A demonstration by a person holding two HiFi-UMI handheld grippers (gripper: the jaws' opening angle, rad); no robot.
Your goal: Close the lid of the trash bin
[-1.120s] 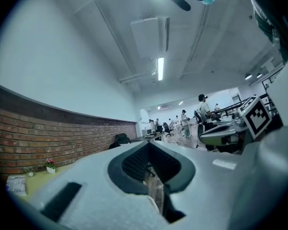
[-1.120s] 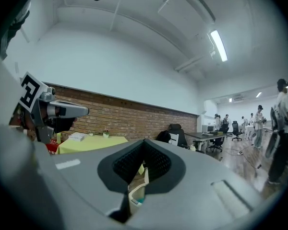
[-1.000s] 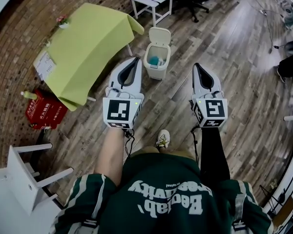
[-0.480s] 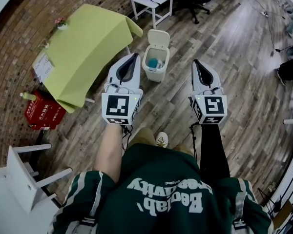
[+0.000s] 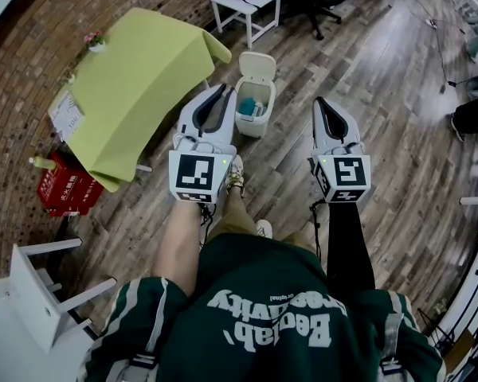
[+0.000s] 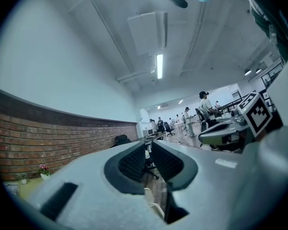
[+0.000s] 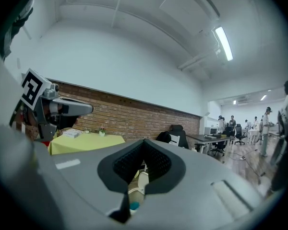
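Two devices over one wooden floor (image 5: 390, 78): left hand-held gripper (image 5: 220, 94), jaws slightly apart and empty; right hand-held gripper (image 5: 319, 104), jaw tips together. One trash bin (image 5: 250, 123) stands ahead between them, its single lid (image 5: 257, 64) raised, near one green-covered table (image 5: 135, 78)

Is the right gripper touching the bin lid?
Apart: the head view shows bare wood floor between the right gripper and the open lid.

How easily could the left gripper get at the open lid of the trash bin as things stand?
Probably yes, but not yet. The left gripper hangs beside the trash bin, seemingly above it, and nothing stands between it and the upright lid. It would have to come down and forward.
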